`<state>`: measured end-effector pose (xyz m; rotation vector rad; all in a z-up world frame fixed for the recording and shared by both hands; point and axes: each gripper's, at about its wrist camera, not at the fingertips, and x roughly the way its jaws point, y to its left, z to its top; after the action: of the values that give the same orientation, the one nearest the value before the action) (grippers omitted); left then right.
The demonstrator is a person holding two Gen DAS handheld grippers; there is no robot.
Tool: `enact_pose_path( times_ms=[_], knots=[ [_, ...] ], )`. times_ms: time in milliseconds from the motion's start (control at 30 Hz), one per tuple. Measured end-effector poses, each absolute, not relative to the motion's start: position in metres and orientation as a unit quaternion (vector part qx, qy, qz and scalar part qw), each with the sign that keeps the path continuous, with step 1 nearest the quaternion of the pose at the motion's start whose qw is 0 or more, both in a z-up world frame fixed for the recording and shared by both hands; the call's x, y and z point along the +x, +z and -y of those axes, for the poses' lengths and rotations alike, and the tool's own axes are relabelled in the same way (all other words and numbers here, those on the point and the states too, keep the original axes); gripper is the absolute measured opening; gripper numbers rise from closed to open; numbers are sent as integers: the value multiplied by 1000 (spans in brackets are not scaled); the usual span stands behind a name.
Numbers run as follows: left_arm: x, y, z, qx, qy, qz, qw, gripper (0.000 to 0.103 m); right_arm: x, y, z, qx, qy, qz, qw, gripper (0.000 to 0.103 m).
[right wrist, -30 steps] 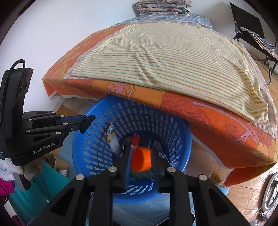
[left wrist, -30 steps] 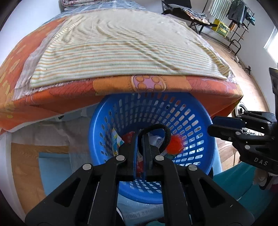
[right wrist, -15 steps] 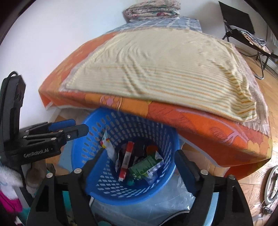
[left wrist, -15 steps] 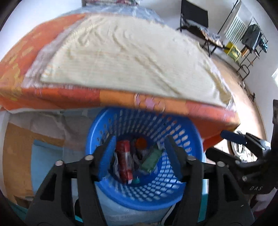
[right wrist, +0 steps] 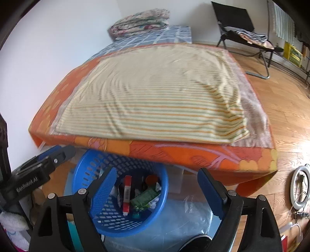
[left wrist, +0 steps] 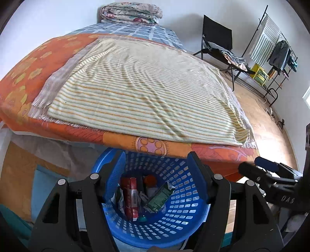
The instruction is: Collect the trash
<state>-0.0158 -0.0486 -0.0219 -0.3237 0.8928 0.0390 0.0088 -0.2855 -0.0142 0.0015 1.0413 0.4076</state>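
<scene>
A blue plastic basket (left wrist: 186, 219) (right wrist: 87, 174) stands on the floor at the foot of the bed. Inside it lie a red box (left wrist: 130, 195) (right wrist: 127, 191), a green carton (left wrist: 159, 196) (right wrist: 144, 198), an orange cap (left wrist: 151, 179) (right wrist: 152, 179) and crumpled wrappers. My left gripper (left wrist: 157, 160) is open and empty above the basket. My right gripper (right wrist: 157, 177) is open and empty above the basket's right side. Each gripper shows at the edge of the other's view, the right one (left wrist: 271, 174) and the left one (right wrist: 44, 162).
The bed (left wrist: 58, 124) with an orange cover and a striped blanket (left wrist: 145, 93) overhangs the basket's far rim. A folded quilt (left wrist: 131, 11) lies at the head. A black chair (left wrist: 219, 44), a clothes rack (left wrist: 275, 44) and wooden floor (right wrist: 286, 108) are to the right. A clear plastic bag (right wrist: 184, 223) lies beside the basket.
Both grippers opened and rose away from the basket. The left let go of a black looped thing, the right let go of the orange cap, which now lies in the basket.
</scene>
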Motion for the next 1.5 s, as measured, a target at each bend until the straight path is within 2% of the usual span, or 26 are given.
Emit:
enact_pose_path(
  times_ms=[300,433,533,833,1500],
  knots=[
    [-9,-14,48,-169,5,-427,888,68,14,2,283,-2,175,-477,861,89],
    [0,11,48,-158,-5,-407,900,68,17,8,280,-4,167,-469,868,89],
    [11,27,46,-156,-20,-399,903,74,23,13,278,0,155,-466,871,89],
    [50,70,27,-129,-29,-369,920,74,45,30,266,13,129,-457,880,94],
    [129,55,-47,-110,26,-394,912,75,160,41,277,88,92,-424,897,95]
  ],
)
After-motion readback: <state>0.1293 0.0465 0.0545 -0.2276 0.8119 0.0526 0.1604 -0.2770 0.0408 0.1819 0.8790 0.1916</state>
